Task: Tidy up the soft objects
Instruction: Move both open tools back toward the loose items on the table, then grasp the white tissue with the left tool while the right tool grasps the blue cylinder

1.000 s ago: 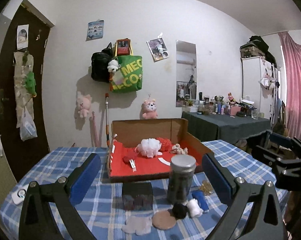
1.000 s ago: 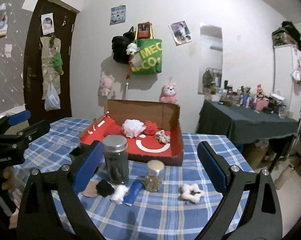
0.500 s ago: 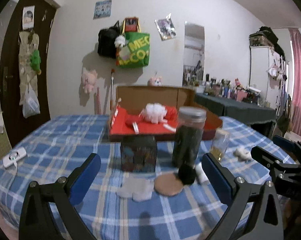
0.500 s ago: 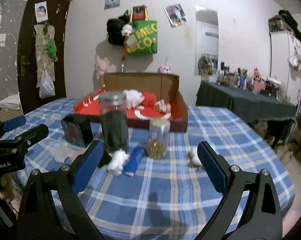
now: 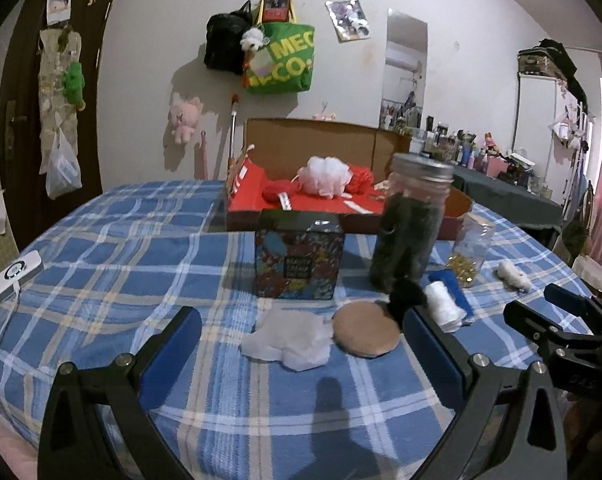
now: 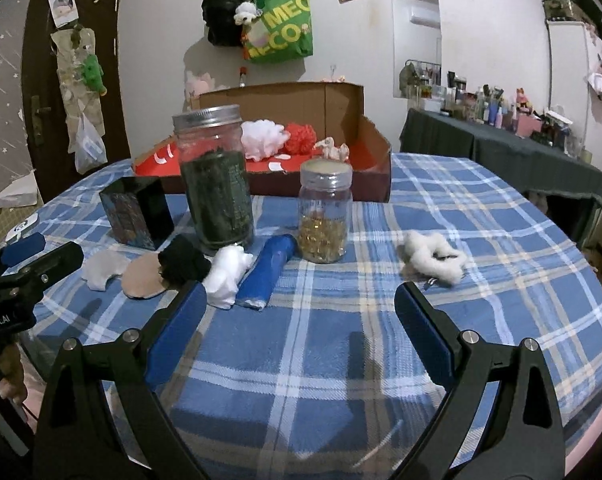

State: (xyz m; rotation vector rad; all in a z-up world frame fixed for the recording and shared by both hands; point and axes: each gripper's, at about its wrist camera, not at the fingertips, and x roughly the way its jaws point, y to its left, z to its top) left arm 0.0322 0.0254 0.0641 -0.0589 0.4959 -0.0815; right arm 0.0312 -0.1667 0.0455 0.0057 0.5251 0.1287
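Now that both grippers have dropped low toward the bench, fingers spread and empty, the white tissue wad sits lower centre between the left gripper fingers: pickup looks imminent.

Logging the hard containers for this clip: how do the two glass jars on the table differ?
The tall jar is larger and has a metal screw lid; the small jar is shorter and narrower, with a pale flat top. The tall jar holds dark green-black material most of the way up, while the small jar holds golden capsule-like pieces filling roughly its lower half. Both stand upright and closed on the checked tablecloth, in front of the cardboard box.
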